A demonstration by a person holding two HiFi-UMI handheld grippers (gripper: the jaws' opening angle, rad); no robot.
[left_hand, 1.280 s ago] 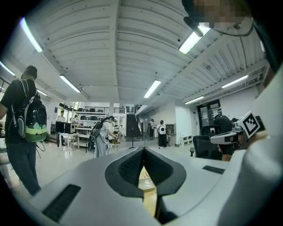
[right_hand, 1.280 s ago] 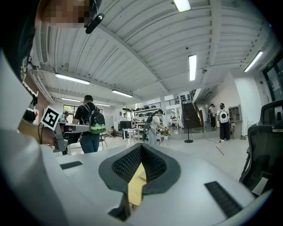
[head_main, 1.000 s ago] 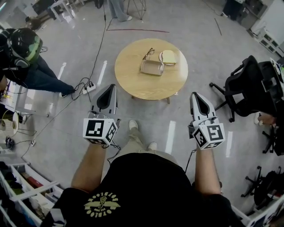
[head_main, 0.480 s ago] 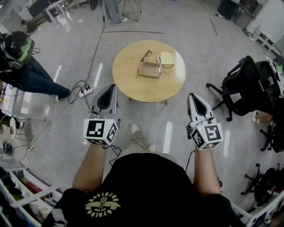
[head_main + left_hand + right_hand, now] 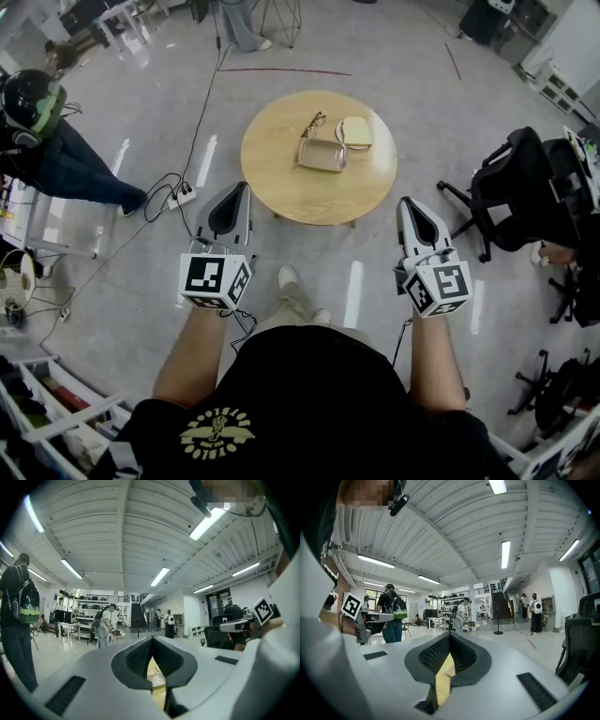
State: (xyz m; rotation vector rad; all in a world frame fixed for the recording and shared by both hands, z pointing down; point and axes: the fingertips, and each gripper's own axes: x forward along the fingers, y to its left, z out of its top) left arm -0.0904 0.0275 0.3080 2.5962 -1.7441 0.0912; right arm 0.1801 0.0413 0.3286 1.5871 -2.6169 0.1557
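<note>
your left gripper (image 5: 240, 188) and right gripper (image 5: 405, 201) each have their jaws pressed together at the tips, with nothing between them. both hang over the floor (image 5: 141, 112), level with each other and pointing forward. the tray (image 5: 322, 156) lies ahead and between them on the table (image 5: 281, 183), well apart from both and about as near one as the other, its long side running across you. glasses (image 5: 313, 123) lie just behind it. a pale thing (image 5: 356, 132), perhaps a case, sits just beside its far right corner.
</note>
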